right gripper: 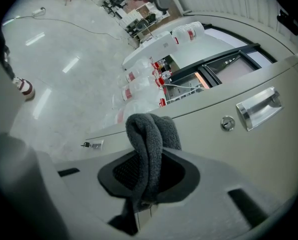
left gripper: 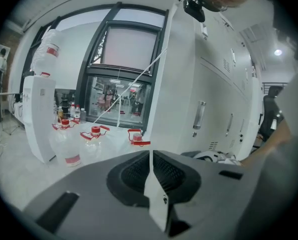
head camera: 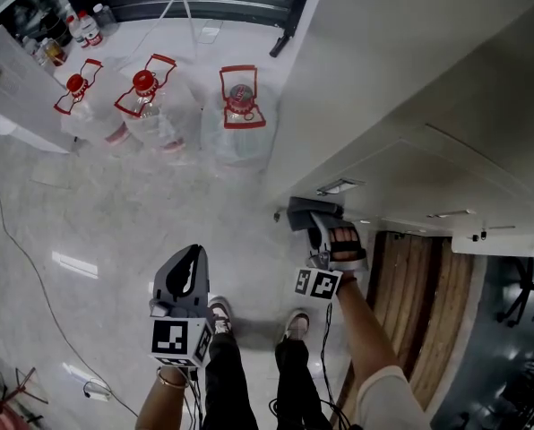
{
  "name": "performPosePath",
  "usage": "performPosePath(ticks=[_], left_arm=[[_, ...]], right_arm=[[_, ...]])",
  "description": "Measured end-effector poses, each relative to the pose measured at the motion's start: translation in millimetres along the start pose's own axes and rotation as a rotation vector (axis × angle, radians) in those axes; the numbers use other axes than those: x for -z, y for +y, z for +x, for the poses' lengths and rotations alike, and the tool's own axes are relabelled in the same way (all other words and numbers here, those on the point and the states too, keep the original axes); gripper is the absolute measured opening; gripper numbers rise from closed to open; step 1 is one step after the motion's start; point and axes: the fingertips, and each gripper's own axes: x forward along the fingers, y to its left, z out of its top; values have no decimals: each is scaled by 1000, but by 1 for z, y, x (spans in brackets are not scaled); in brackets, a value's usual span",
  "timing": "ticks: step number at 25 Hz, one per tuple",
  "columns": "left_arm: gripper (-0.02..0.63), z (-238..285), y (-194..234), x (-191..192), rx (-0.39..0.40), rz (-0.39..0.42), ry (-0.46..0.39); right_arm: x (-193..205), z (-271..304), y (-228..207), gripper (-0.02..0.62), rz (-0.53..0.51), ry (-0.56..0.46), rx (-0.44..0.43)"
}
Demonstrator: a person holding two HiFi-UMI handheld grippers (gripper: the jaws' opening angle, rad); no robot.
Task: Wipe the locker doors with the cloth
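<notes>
- R gripper (right gripper: 148, 176): jaws clamped on 1 dark grey cloth (right gripper: 150, 134). Cloth bulges out past the tips, right up at a locker door (right gripper: 239, 154); can't tell if it touches.
- Same door, just beyond the cloth: 1 round keyhole (right gripper: 227, 123), w/ 1 metal handle (right gripper: 259, 106) next to it. 1 key (right gripper: 90, 144) sits in a lock on the cloth's other side.
- L gripper (left gripper: 150, 156): jaws together, nothing btw them. Held out from the lockers (head camera: 410, 88), to the left of R gripper and apart from it.
- Ahead of L gripper, on the floor (head camera: 115, 222): 3 big clear jugs (head camera: 150, 106) in a row, each w/ red cap + red handle. Fill level not readable.
- Left of the jugs: 1 white water dispenser (left gripper: 39, 119) w/ 1 upturned bottle (left gripper: 49, 49) on top.
- Below both grippers: 2 shoes (head camera: 296, 323) on the floor.
</notes>
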Motion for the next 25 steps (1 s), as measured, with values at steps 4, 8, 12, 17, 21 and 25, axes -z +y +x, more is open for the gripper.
performPosePath(ticks=[4, 8, 12, 17, 21, 25], left_arm=[[23, -1, -3, -1, 8, 6, -3], [23, -3, -9, -7, 15, 9, -7], [23, -8, -16, -12, 29, 18, -15], [23, -15, -38, -31, 50, 24, -27], [23, -24, -70, -60, 92, 23, -44], [23, -31, -111, -96, 154, 38, -71]], right_arm=[[0, 6, 10, 64, 8, 19, -33], [4, 9, 20, 64, 13, 28, -92], [1, -11, 6, 64, 63, -17, -74], [-10, -66, -34, 64, 102, -90, -2], [-17, -123, -79, 64, 78, -135, 55], [-12, -176, -144, 64, 42, -141, 159]])
